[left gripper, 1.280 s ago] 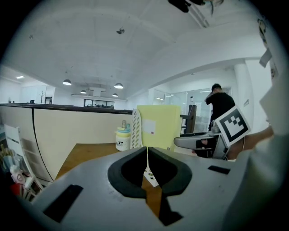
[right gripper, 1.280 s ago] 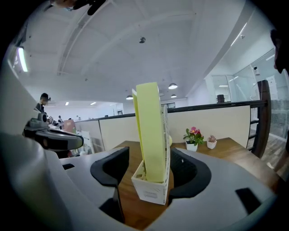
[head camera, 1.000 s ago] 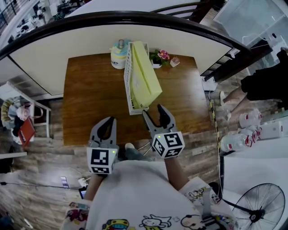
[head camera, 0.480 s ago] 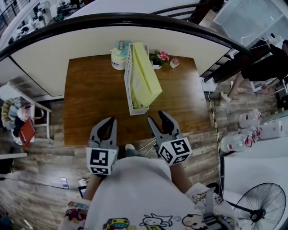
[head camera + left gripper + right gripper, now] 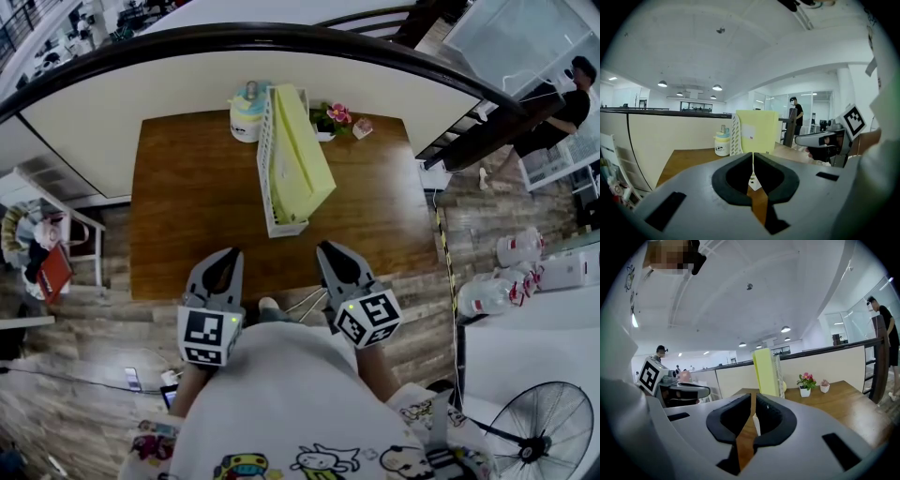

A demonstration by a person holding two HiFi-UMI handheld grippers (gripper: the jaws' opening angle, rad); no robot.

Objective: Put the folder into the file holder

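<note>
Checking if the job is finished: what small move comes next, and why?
Probably just draw both grippers back: the yellow folder already stands in the white file holder, the left gripper is shut empty, and the right gripper has just been closing on nothing.

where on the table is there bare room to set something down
The table's left side, from its left edge to the holder, is bare. So is the right side between holder and right edge, in front of the flowers. Crowded: the back middle, where jar, holder with folder and flowers cluster.
</note>
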